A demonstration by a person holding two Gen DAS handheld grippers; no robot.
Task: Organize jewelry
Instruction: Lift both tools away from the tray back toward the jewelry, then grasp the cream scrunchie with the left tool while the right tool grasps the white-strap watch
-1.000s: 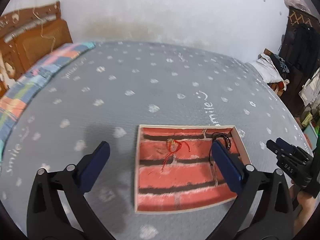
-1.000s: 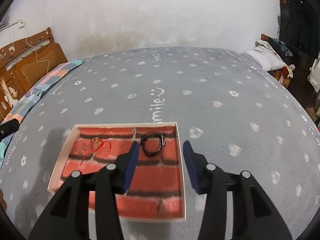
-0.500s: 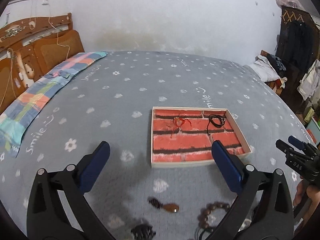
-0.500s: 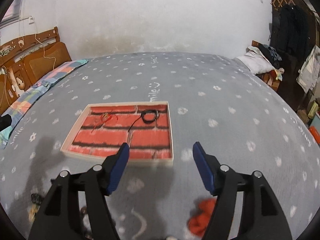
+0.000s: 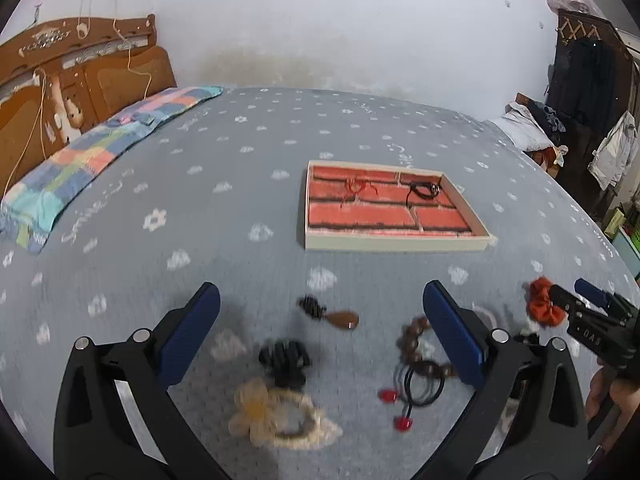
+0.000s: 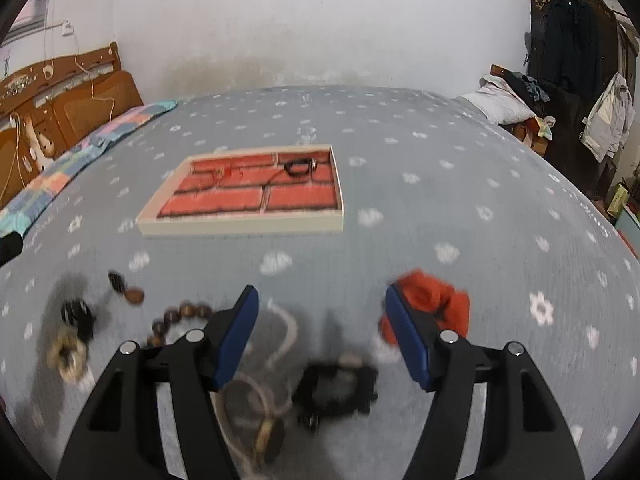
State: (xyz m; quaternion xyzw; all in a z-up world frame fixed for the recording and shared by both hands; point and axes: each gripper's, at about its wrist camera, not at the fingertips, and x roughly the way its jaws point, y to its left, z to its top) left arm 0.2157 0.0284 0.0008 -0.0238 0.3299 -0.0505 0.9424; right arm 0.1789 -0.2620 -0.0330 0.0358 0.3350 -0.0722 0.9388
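A shallow tray (image 5: 396, 244) (image 6: 240, 228) with a brick-pattern floor lies on the grey bedspread. It holds a red cord bracelet (image 5: 358, 186) and a black bracelet (image 5: 424, 191) (image 6: 298, 168) at its far end. Nearer to me lie loose pieces: a brown pendant (image 5: 344, 318), a black claw clip (image 5: 285, 360), a cream flower tie (image 5: 272, 412), a wooden bead bracelet (image 5: 416, 348) (image 6: 184, 314) and an orange-red scrunchie (image 6: 436, 300). My left gripper (image 5: 320, 292) hangs open above them, holding nothing. My right gripper (image 6: 322, 294) is open too, with the scrunchie by its right finger.
A black square clip (image 6: 340, 390) and a pale cord with a round pendant (image 6: 272, 432) lie under the right gripper. A wooden headboard (image 5: 80, 80) and patchwork cloth (image 5: 100, 152) are at the left. A dark wardrobe (image 5: 592, 80) with clothes stands at the right.
Both grippers have drawn back from the tray toward the near side of the bed. The loose pieces have come into view. The right gripper's jaws stand wider than a second ago.
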